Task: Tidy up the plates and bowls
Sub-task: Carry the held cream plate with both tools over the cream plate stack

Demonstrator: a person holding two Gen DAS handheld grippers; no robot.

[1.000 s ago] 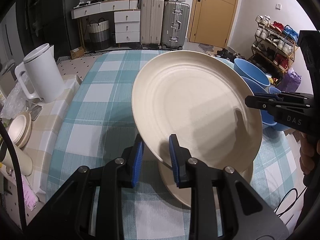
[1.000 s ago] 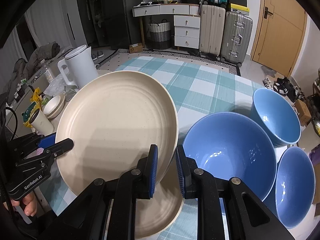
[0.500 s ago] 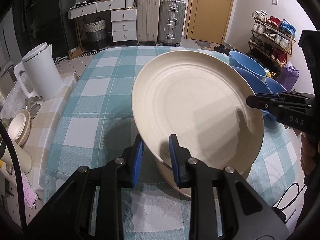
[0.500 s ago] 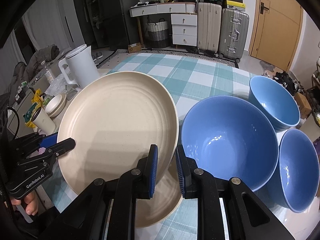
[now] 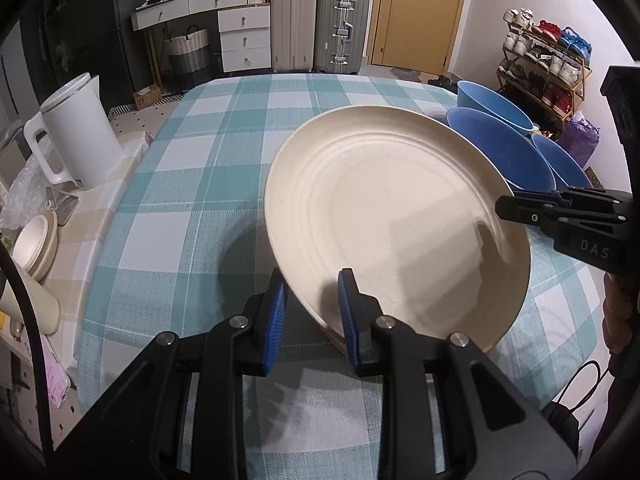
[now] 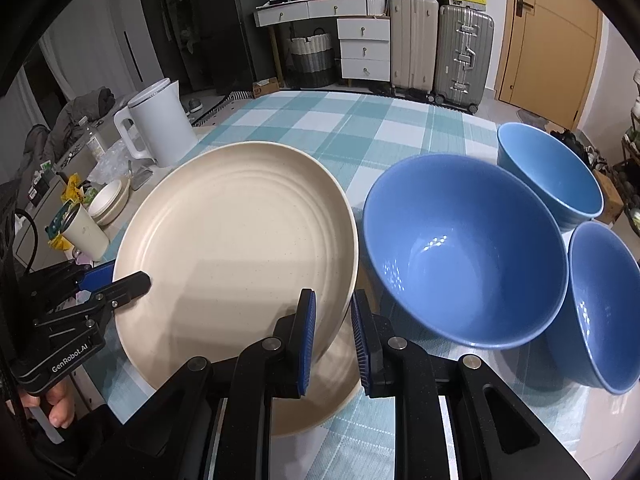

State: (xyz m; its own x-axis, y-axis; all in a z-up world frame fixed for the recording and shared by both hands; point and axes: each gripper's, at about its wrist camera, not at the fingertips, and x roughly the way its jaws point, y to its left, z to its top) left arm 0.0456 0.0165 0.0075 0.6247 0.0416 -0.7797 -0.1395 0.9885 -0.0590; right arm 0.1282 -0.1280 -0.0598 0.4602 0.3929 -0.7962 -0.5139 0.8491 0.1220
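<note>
A large cream plate (image 5: 380,220) (image 6: 240,260) hangs tilted just above the checked tablecloth, held by its rim from two sides. My left gripper (image 5: 312,312) (image 6: 132,280) is shut on its near-left rim. My right gripper (image 6: 332,332) (image 5: 504,208) is shut on the opposite rim. Directly under it a second cream plate (image 6: 332,392) (image 5: 336,340) lies on the cloth, mostly hidden. To the right stand three blue bowls: a large one (image 6: 460,248) (image 5: 492,148) beside the plate, one behind it (image 6: 552,172) and one at the table's right edge (image 6: 604,304).
A white kettle (image 5: 76,136) (image 6: 160,124) stands on a side table to the left, with small cream bowls (image 5: 36,240), a cup (image 6: 84,232) and a phone (image 5: 52,368). The checked tablecloth (image 5: 200,200) stretches away behind the plate. A black cable (image 5: 580,384) hangs off the table's right edge.
Both grippers have sunk together with the cream plate, bringing it closer to the plate lying beneath. The grip on either rim is unchanged.
</note>
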